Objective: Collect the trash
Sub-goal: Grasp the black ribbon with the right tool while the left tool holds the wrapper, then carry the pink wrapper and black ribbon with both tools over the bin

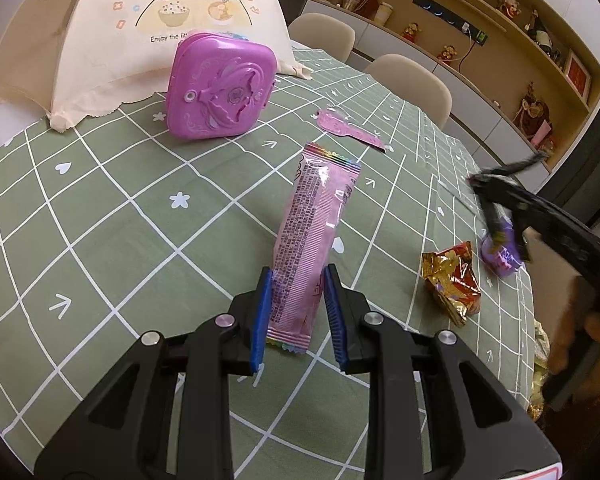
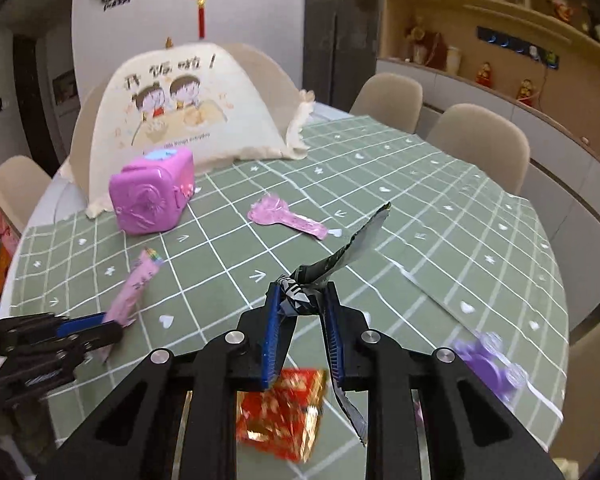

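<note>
My left gripper clamps a pink sachet that juts ahead of its pads. My right gripper pinches a dark wrapper, with a red-gold wrapper below it on the tablecloth.

Box before food cover

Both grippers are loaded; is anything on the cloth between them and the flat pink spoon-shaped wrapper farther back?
Nothing visible: bare green checked tablecloth lies before the flat pink spoon-shaped wrapper; the pink box sits left.
</note>
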